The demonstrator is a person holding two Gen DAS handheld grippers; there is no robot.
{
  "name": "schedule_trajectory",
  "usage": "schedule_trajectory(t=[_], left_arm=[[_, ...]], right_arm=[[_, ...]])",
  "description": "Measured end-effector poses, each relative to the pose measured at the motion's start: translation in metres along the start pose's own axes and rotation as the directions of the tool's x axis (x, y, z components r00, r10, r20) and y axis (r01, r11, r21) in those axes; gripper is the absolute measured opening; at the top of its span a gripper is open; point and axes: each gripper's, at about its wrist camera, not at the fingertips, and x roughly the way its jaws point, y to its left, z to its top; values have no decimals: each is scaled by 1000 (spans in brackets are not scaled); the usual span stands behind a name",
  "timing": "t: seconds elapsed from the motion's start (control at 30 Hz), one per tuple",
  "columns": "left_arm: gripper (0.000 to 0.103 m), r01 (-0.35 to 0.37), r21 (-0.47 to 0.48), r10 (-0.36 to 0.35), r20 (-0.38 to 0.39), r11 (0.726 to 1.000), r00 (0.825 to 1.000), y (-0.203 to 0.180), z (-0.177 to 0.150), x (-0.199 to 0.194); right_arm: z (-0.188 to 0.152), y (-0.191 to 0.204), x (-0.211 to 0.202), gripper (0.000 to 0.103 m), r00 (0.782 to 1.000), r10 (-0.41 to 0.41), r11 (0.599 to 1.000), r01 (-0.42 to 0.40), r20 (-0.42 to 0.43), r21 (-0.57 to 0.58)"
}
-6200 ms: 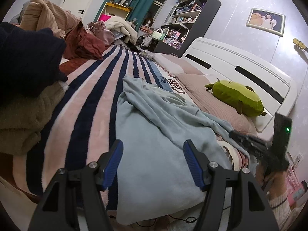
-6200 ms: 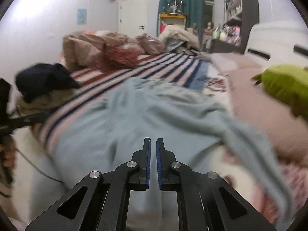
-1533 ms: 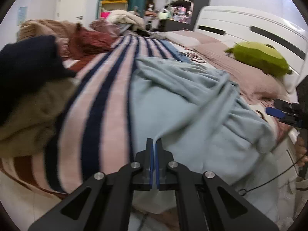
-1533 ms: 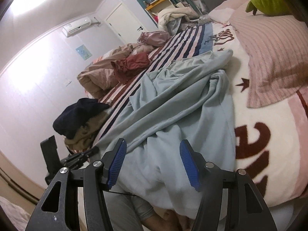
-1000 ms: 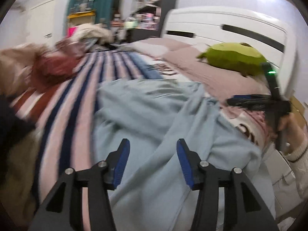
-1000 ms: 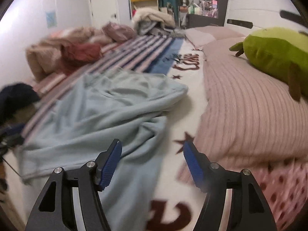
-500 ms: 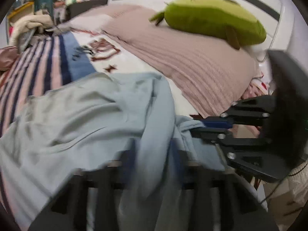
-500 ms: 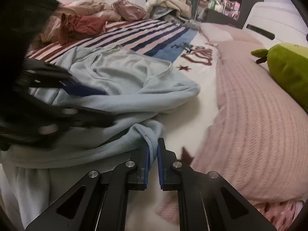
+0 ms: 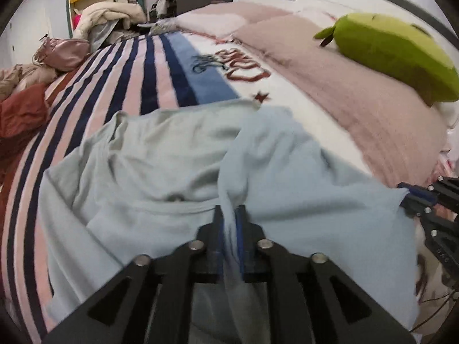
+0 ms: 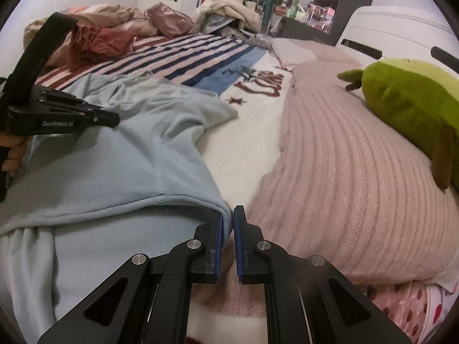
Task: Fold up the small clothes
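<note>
**A:** If we begin with the left wrist view, what has the left gripper (image 9: 228,223) between its blue pads?

**B:** A ridge of the pale blue cotton garment (image 9: 160,169), which lies spread over the striped fleece blanket (image 9: 149,77). The jaws have just been opening a little, but the cloth runs between the pads and they seem to pinch it, so I call it clenched on the garment. At three o'clock the right gripper (image 9: 407,197) bites the cloth's edge.

**A:** And the right wrist view?

**B:** There the right gripper (image 10: 228,223) is closed on the hem corner of the same garment (image 10: 114,169), just beside the pink ribbed pillow (image 10: 344,166). At nine o'clock stands the left gripper (image 10: 113,120), its tip on the cloth. The green plush toy (image 10: 407,106) sits at two o'clock, well apart.

**A:** Which step is this?

**B:** I judge it as the grasp before straightening: both holds are taken, no fold is made yet. Next, both hands should lift and pull apart evenly, so the cloth goes flat and does not slip.
</note>
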Motion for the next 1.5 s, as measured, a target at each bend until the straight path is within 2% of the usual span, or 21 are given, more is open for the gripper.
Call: schedule_trajectory(t=[0.03,0.1,0.23,0.27,0.4,0.47,0.53,0.6,0.7,0.77,0.9,0.97,1.0,1.07,1.13,1.2,1.3,1.33,1.4,1.47,1.5], left_arm=[[33,-1,-2,1,-2,1000,1000,2,-2,-3],[40,18,2,-18,31,1000,999,5,-7,-20],[68,33,24,-35,109,999,993,10,-24,-72],[73,45,29,-49,132,999,990,14,-35,-93],[82,56,-6,-54,170,998,984,36,-85,-147],[83,55,-49,-47,161,997,986,52,-116,-165],[83,51,-76,-40,136,996,990,63,-144,-173],[83,55,-105,-44,107,993,993,72,-176,-176],[83,89,-154,-77,81,984,994,82,-211,-174],[83,91,-188,-79,75,978,994,85,-230,-173],[82,150,-205,-136,83,967,987,74,-258,-170],[81,144,-212,-127,93,967,988,70,-262,-170],[79,145,-223,-126,97,964,987,69,-263,-170],[61,158,-252,-136,102,955,985,67,-265,-167],[56,125,-253,-103,99,959,990,58,-265,-162],[56,23,-187,-7,86,982,996,42,-267,-160],[56,-52,-187,68,80,981,994,31,-269,-159],[56,-67,-188,83,80,980,993,27,-269,-158],[42,-77,-188,95,90,979,991,21,-268,-157],[12,-54,-201,78,114,978,990,16,-267,-158],[12,-53,-201,78,117,978,990,14,-266,-157]], right_arm=[[-2,0,1,2,1000,14,1000,-14,-10,7],[-6,2,-3,4,999,36,999,-36,-24,5],[-15,3,-33,33,998,65,998,-65,12,14],[-20,1,-44,40,994,102,994,-103,24,34],[-44,-1,-77,52,967,249,961,-253,47,109],[-60,0,-87,55,933,359,921,-360,38,148],[-78,0,-90,55,872,489,853,-484,25,196],[-97,6,-92,55,817,577,793,-564,14,232],[-118,14,-90,55,765,644,735,-619,1,276],[-127,16,-88,55,753,658,717,-627,0,304],[-139,25,-82,56,754,657,717,-616,-22,325],[-139,28,-78,64,739,674,700,-631,-16,336],[-138,30,-74,66,732,681,689,-638,-8,343],[-135,34,-71,76,723,690,680,-649,0,342],[-131,40,-70,88,716,698,674,-660,6,333],[-130,45,-69,94,720,694,675,-658,17,333],[-123,59,-72,94,768,640,732,-616,16,289],[-122,63,-73,89,785,620,752,-599,16,273],[-118,75,-77,66,838,545,815,-532,7,228],[-114,84,-82,25,895,445,883,-439,1,167],[-113,87,-83,19,903,430,893,-426,9,148]])
